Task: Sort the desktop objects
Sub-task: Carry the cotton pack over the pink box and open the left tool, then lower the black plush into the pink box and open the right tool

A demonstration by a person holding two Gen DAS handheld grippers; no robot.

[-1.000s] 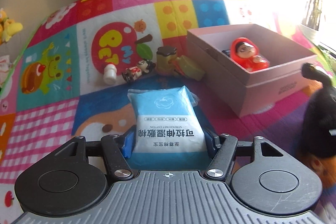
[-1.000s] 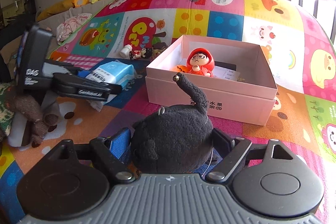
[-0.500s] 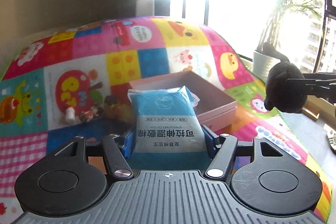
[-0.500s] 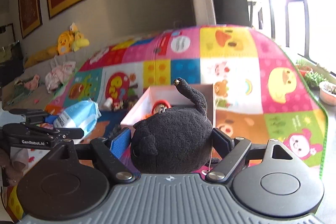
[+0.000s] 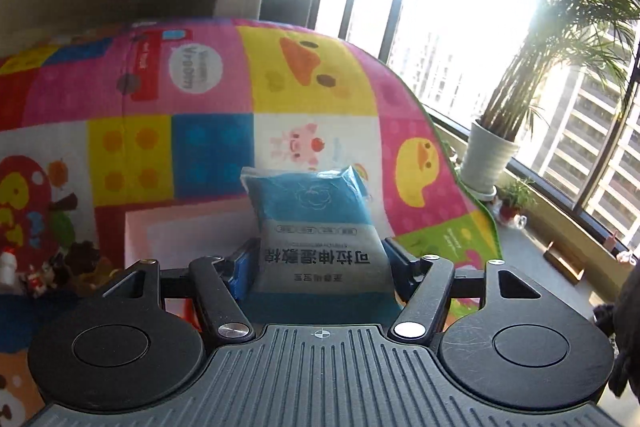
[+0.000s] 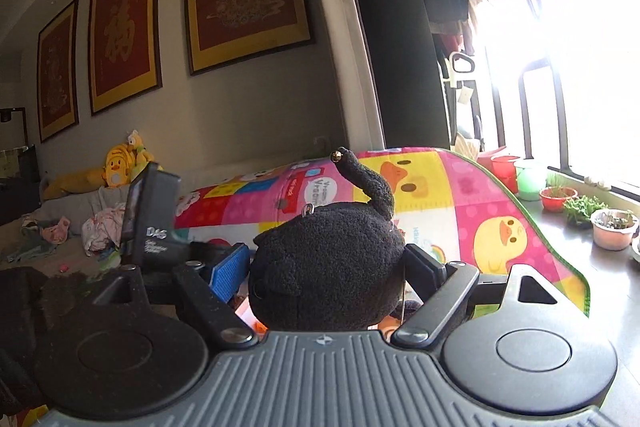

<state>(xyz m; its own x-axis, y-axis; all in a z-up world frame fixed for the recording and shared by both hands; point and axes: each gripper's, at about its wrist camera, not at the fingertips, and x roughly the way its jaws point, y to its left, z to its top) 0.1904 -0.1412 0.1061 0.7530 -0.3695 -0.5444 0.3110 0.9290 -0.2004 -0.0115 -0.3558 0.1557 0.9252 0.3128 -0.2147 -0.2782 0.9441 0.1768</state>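
Note:
My left gripper (image 5: 320, 259) is shut on a blue wet-wipe pack (image 5: 316, 227) and holds it in the air above the colourful play mat (image 5: 312, 75). Behind the pack, part of the pink box (image 5: 180, 235) shows, its inside hidden. My right gripper (image 6: 326, 267) is shut on a black plush toy (image 6: 328, 267) and holds it raised, pointing over the mat (image 6: 460, 195) toward the wall. The left gripper's body (image 6: 154, 223) shows at the left of the right wrist view.
Small toys and a white bottle (image 5: 10, 267) lie on the mat at the left. A potted palm (image 5: 492, 155) and small plant pots (image 6: 614, 229) stand along the window sill. Yellow plush toys (image 6: 120, 167) sit by the wall.
Both grippers have risen and tilted upward with their loads. The box and mat have dropped low in both views; window and wall now fill them. The left gripper has moved over the box.

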